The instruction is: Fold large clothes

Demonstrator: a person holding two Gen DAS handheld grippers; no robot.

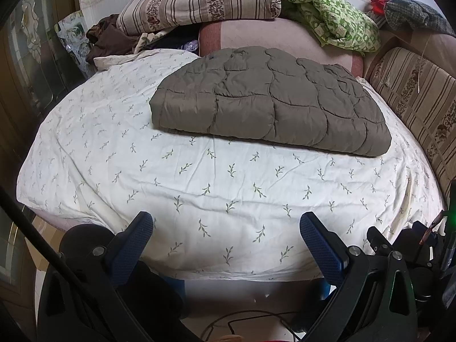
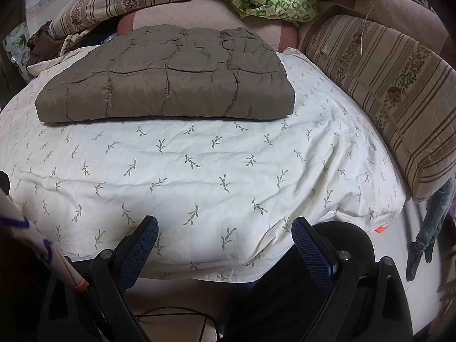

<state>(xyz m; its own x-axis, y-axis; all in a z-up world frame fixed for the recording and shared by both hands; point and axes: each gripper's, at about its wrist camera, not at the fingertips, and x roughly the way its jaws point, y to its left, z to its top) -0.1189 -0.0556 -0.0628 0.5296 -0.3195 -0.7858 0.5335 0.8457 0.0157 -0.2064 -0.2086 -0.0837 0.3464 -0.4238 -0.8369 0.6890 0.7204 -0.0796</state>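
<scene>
Folded quilted jacket [image 1: 270, 99], olive-grey, lying flat on the white sheet [image 1: 199, 188] with small leaf print, in the far half of the bed, nearer to the right side. Front edge of the jacket thick and rounded, several layers stacked. In the right wrist view the same jacket [image 2: 171, 82] sitting left of centre, on the same sheet [image 2: 199, 176].

Left gripper [image 1: 226, 238] held low at the near edge of the bed, jaws spread wide, nothing between the blue pads, well apart from the jacket. Right gripper [image 2: 225, 242] likewise at the near edge, jaws spread wide and holding nothing, also well apart from the jacket.

Behind the jacket a pink cushion [image 1: 285, 34], touching or almost touching its far edge. On top of that a striped floral pillow [image 1: 199, 2] on the left and a crumpled green patterned cloth [image 1: 330, 17] on the right. Dark brown clothes [image 1: 108, 37] bunched at the far left corner. Along the right side a second striped pillow [image 2: 393, 94], lying against the sheet. Dark cable [image 1: 250, 319] on the pale floor below the bed edge.
</scene>
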